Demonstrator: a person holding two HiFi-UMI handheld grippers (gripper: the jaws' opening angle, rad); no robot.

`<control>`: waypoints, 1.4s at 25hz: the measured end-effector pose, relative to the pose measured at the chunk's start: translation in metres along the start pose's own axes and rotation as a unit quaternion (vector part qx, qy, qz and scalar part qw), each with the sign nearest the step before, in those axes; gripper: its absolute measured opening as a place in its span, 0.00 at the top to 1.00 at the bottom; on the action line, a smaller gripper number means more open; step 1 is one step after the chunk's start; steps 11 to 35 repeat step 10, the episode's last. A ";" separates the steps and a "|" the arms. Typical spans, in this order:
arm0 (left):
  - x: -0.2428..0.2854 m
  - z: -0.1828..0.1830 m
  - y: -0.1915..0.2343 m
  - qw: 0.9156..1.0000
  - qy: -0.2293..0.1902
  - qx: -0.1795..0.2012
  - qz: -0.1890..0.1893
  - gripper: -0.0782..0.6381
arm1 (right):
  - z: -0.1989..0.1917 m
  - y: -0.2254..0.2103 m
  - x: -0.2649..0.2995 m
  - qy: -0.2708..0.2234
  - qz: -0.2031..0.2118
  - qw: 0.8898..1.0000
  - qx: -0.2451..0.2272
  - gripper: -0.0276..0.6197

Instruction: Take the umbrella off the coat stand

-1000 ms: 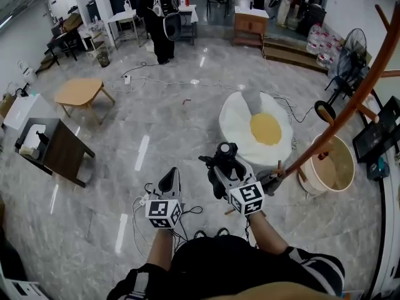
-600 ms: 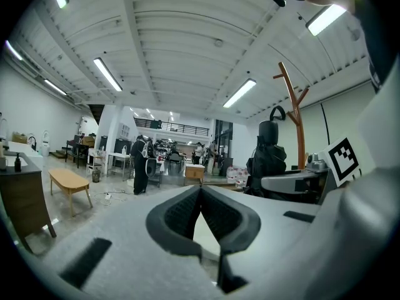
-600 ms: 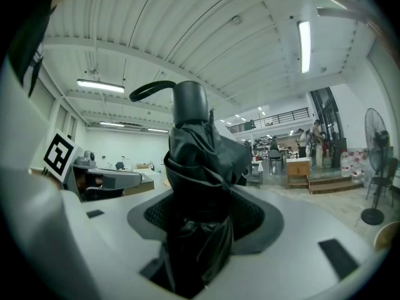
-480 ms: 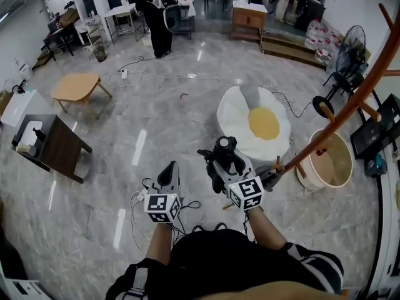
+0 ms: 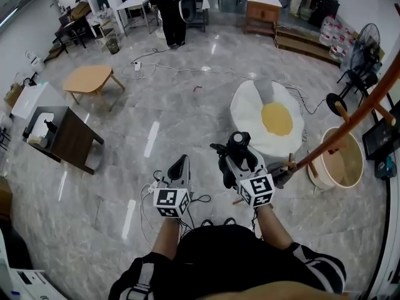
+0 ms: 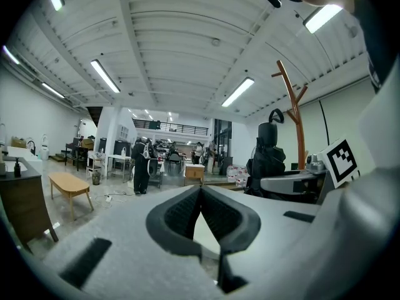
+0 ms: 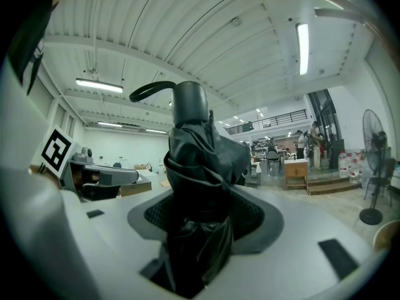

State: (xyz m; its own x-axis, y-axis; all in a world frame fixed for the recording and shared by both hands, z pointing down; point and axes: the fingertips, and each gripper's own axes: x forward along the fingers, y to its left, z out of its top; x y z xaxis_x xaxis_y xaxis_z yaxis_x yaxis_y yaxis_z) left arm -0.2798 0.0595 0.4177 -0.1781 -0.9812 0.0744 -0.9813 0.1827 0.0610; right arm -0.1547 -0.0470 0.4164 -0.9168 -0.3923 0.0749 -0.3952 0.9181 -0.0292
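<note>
A folded black umbrella (image 7: 201, 161) stands upright between the pads of my right gripper (image 7: 203, 205), which is shut on it; its strap loop (image 7: 150, 91) curls off the top. In the head view my right gripper (image 5: 236, 158) holds the umbrella (image 5: 239, 144) level, in front of my body and left of the brown wooden coat stand (image 5: 365, 111). The umbrella is clear of the stand's pegs. My left gripper (image 5: 179, 167) is beside it on the left, level, its jaws (image 6: 200, 189) shut with nothing between them. The stand (image 6: 292, 114) also rises at the right of the left gripper view.
A white and yellow egg-shaped cushion (image 5: 269, 119) lies on the marble floor ahead. A round wooden tub (image 5: 340, 162) sits at the stand's foot. A dark table (image 5: 67, 139) and a light wooden table (image 5: 90, 80) stand at the left, a fan (image 5: 365, 45) at the far right. People stand in the background.
The head view has shifted a little. Both grippers keep their places, and the umbrella stays in the right gripper's jaws.
</note>
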 end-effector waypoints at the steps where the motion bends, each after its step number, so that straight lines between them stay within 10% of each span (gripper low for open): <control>1: 0.000 -0.001 0.000 1.000 0.001 0.000 0.001 0.90 | -0.001 0.000 0.000 0.000 0.001 1.000 0.001 0.60; 35: -0.001 0.001 0.002 1.000 0.000 0.003 -0.001 0.90 | 0.002 0.004 0.002 -0.006 0.004 1.000 -0.001 0.60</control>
